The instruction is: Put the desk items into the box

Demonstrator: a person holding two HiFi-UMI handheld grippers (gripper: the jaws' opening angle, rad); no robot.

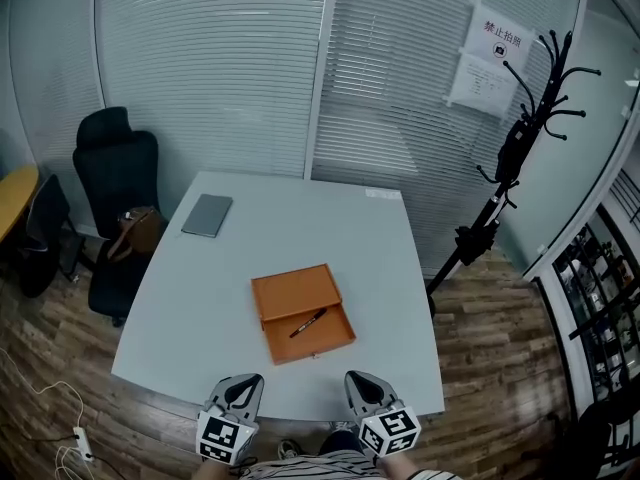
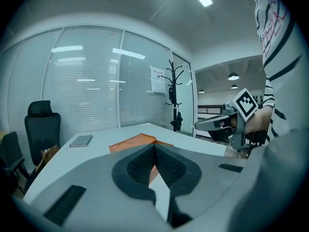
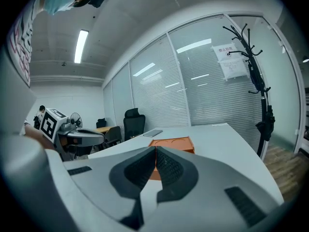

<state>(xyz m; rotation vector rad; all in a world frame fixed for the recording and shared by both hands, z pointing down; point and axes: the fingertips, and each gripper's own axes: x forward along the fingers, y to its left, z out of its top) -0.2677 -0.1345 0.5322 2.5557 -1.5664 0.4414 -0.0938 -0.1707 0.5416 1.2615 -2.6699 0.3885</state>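
An open orange box (image 1: 303,312) lies flat on the white desk (image 1: 380,258), its lid (image 1: 295,290) folded back toward the far side. A dark pen (image 1: 308,322) lies inside the near half. A grey notebook (image 1: 207,215) rests at the desk's far left. My left gripper (image 1: 243,388) and right gripper (image 1: 363,386) hover side by side at the desk's near edge, short of the box. Both are shut with nothing between the jaws. The box (image 2: 133,142) shows beyond the left gripper (image 2: 154,151), and the box (image 3: 171,143) beyond the right gripper (image 3: 156,154).
A black office chair (image 1: 118,198) with a brown bag (image 1: 137,230) stands at the desk's left. A black coat stand (image 1: 510,163) rises at the right, by a glass wall with blinds. Cables and a power strip (image 1: 82,442) lie on the wooden floor.
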